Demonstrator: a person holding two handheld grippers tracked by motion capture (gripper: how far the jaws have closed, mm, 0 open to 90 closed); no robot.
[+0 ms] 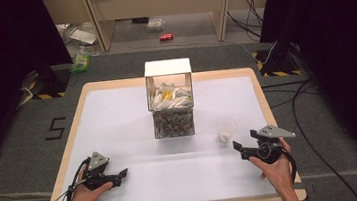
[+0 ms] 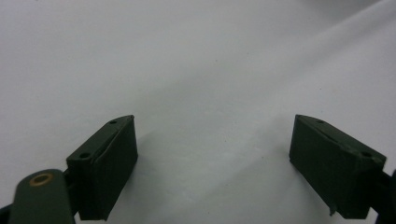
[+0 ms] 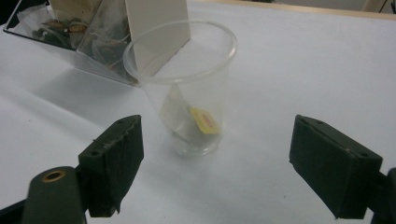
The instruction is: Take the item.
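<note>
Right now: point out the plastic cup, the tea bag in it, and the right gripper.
plastic cup (image 3: 180,51): right gripper view, front of its clear rim.
tea bag (image 3: 204,120): right gripper view, its yellow tag inside the cup.
right gripper (image 1: 236,146): high view, tips of its open jaws.

1. Left tool (image 1: 124,173): black body, grey three-cornered plate on top, black cable trailing.
2. Right tool (image 1: 237,147): same build.
3. Jaws: matte black blocks, small screw holes; brass-ringed pivot beside one.
4. Forearms bare, no sleeves.

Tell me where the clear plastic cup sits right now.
In the high view the cup stands upright on the table's right half, just ahead of the right hand-held gripper and right of the clear box; a tea bag lies inside.
</note>
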